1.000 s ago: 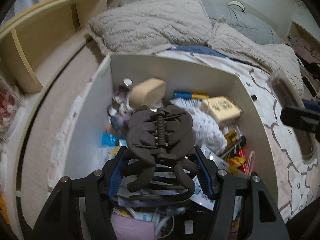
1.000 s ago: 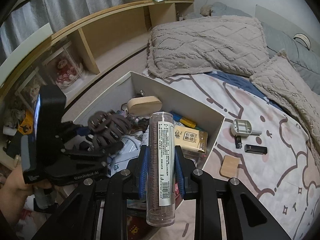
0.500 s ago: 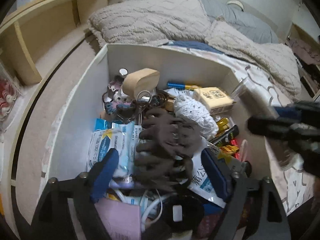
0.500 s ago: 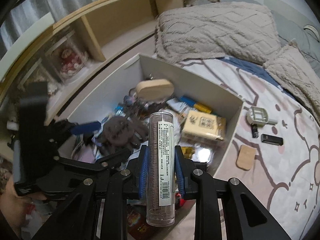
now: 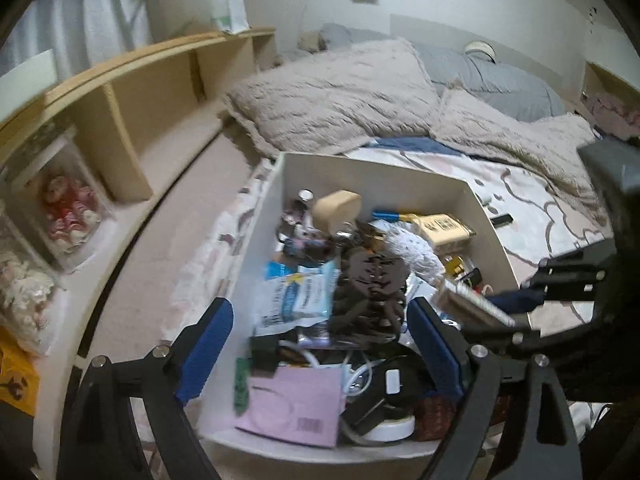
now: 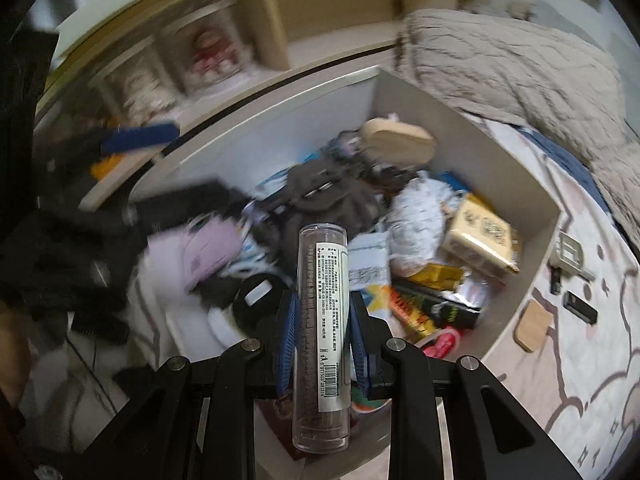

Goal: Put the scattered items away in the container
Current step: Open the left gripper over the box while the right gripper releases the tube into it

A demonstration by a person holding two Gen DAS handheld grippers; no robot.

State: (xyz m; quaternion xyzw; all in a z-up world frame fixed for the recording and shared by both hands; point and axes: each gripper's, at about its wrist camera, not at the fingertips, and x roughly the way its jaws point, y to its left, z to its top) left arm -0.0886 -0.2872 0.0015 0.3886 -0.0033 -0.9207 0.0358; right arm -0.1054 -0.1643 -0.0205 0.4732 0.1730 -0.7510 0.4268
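Note:
A white open box (image 5: pixel 372 168) on the bed is crowded with small items. A dark brown hair claw (image 5: pixel 370 288) lies loose on the pile in it. My left gripper (image 5: pixel 318 312) hovers above the claw; its jaws are opening wide and the blue pads touch nothing. My right gripper (image 6: pixel 324 300) is shut on a clear tube (image 6: pixel 322 256) with a white label and brown contents, held over the near part of the box (image 6: pixel 460 120). That tube (image 5: pixel 476 306) shows at the right in the left wrist view. The claw (image 6: pixel 328 192) lies beyond the tube's tip.
On the patterned sheet right of the box lie a wooden tile (image 6: pixel 534 326), a small black device (image 6: pixel 580 306) and a grey-white gadget (image 6: pixel 570 250). Beige pillows (image 5: pixel 340 96) lie behind the box. A wooden shelf (image 5: pixel 120 120) with a boxed doll (image 5: pixel 68 216) runs along the left.
My left gripper opened and let go of the hair claw, which now lies in the box, then drew back and up. My right gripper brought the tube lower over the box.

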